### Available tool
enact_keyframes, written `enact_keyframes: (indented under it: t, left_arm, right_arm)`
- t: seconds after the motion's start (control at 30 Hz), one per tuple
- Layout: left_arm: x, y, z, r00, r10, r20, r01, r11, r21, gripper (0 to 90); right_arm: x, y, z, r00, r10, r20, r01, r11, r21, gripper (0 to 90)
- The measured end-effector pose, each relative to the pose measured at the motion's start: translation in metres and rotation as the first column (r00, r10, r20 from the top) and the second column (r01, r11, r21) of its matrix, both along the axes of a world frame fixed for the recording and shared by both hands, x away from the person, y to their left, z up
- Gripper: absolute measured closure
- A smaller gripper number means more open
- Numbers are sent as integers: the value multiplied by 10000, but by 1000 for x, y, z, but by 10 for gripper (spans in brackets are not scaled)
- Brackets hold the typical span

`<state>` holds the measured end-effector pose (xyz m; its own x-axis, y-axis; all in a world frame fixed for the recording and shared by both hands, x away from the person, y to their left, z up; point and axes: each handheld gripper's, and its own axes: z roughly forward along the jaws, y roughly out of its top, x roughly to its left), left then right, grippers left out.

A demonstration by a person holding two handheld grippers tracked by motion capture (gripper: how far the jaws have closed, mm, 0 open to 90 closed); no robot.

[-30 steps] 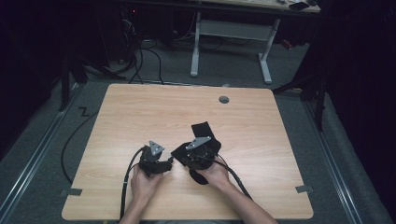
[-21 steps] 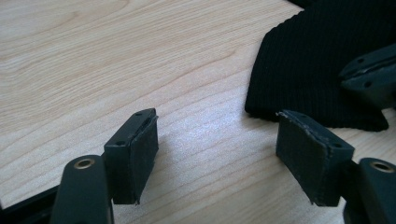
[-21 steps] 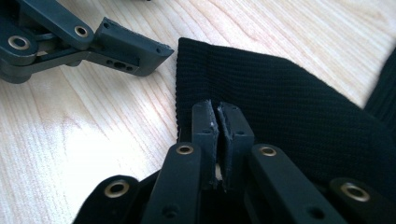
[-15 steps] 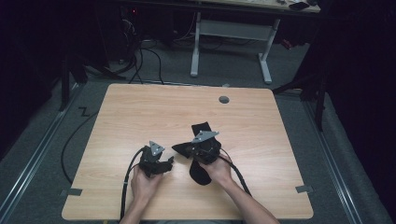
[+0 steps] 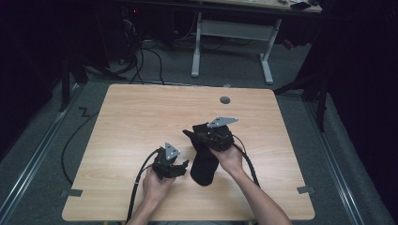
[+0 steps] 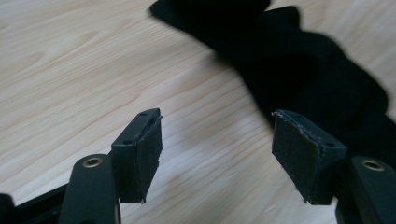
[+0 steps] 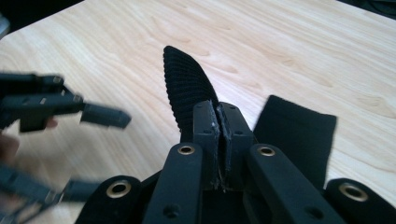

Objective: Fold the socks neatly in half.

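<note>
High view. The right gripper is held above the near half of the table, with its grey plate uppermost. A black sock hangs from its jaws and drapes toward the person, the lower end resting on the table just beside the right hand. A second black piece lies on the table just to the left of the right gripper. The left gripper sits low over the table, to the left of the sock and near it, not touching it. A cable trails back from it past the left hand. A small dark round fitting is set in the table well beyond both grippers.

Left gripper view. The jaws stand spread, with bare wood between the pads. They have just been closing slightly, and nothing is between them. The sock lies ahead of the jaws and to their right, its dark fabric running behind the right pad; contact with that pad cannot be determined.

Right gripper view. The jaws are pressed together on the sock, pinching a ribbed edge of it that stands up directly ahead of the fingertips. The jaws have just been closing, and the fabric is clamped between them. A flat black piece lies on the table beyond the jaws, to their right. The left gripper shows blurred to the left, jaws apart, clear of the sock.
</note>
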<state>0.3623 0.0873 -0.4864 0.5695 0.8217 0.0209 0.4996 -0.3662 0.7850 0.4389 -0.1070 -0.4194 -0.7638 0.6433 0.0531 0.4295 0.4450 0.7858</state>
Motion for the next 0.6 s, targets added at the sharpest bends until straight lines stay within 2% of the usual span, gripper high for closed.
enact_keyframes:
  t: [0.2,0.4,0.5,0.6]
  left_arm:
    - [2,-20,0,9979,-630,-155,626,9977,-250,359]
    - [6,-31,-5,9941,-968,-489,965,9953,-85,405]
    - [10,-35,-7,9931,-1013,-584,1016,9948,29,448]
    - [13,-37,-10,9917,-1068,-717,1080,9941,124,497]
  right_arm:
    - [15,-11,6,9991,-431,32,431,9990,72,867]
    - [29,-22,8,9953,-970,-30,970,9953,12,863]
    - [39,-27,4,9914,-1308,-47,1308,9914,-53,858]
    - [50,-30,-7,9848,-1717,-245,1709,9848,-308,850]
